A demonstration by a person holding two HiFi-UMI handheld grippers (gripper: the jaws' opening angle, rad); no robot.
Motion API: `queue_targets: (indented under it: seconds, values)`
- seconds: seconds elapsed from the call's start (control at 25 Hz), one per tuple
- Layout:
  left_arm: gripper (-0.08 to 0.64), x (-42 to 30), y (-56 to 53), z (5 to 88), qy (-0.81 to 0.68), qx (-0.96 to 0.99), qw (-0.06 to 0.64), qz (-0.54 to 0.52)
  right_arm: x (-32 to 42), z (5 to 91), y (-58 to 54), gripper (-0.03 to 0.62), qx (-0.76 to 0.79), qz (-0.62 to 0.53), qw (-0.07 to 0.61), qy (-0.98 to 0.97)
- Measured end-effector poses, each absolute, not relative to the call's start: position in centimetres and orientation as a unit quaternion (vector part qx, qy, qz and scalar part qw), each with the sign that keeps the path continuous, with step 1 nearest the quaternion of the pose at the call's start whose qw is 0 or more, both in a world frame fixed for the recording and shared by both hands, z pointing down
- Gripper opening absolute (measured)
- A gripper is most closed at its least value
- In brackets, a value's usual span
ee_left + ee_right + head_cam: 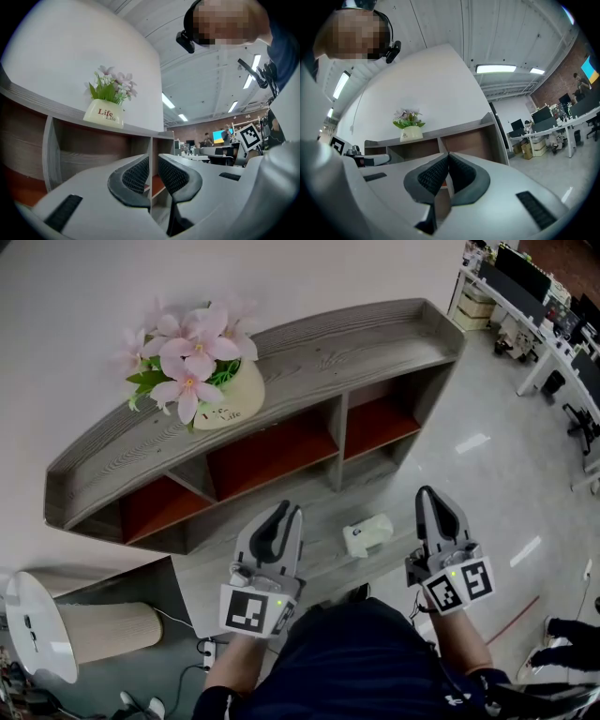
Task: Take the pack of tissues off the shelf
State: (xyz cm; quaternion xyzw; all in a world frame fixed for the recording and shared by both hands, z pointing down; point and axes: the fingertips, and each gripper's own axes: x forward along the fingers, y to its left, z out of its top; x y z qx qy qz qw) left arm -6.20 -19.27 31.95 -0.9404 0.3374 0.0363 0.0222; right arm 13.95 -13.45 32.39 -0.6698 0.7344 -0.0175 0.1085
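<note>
The pack of tissues, pale and soft, lies on the low front ledge of the grey wooden shelf unit, in the head view only. My left gripper hovers to the pack's left and my right gripper to its right, both apart from it. In the left gripper view the left gripper has a narrow gap between its pads and nothing in it. In the right gripper view the right gripper has its tips touching, empty. Neither gripper view shows the pack.
A cream pot of pink flowers stands on the shelf top, left of centre. Red-backed compartments sit under it. A white round disc on a beige cylinder stands at lower left. Office desks fill the far right.
</note>
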Motion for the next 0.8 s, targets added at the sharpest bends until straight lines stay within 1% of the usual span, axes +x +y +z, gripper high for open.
queue_targets:
  seconds: [0.32,0.52,0.68,0.8]
  values:
    - [0.069,-5.9,-19.0,32.6,0.341,-0.940,0.017,0.028,13.9,33.0,-13.3,0.012,-0.677,-0.004,0.081,0.731]
    - [0.069,-5.7,-19.0,33.0,0.337,-0.941,0.030,0.018,14.1,32.9,-13.2,0.012,-0.676,0.000,0.082,0.733]
    - [0.069,-5.4,-18.9,33.0,0.340,-0.940,0.014,0.024,14.1,33.0,-13.1,0.012,-0.674,0.001,0.082,0.734]
    - [0.069,-5.3,-18.8,33.1,0.338,-0.941,0.021,0.020,14.2,33.1,-13.0,0.012,-0.674,0.001,0.081,0.735]
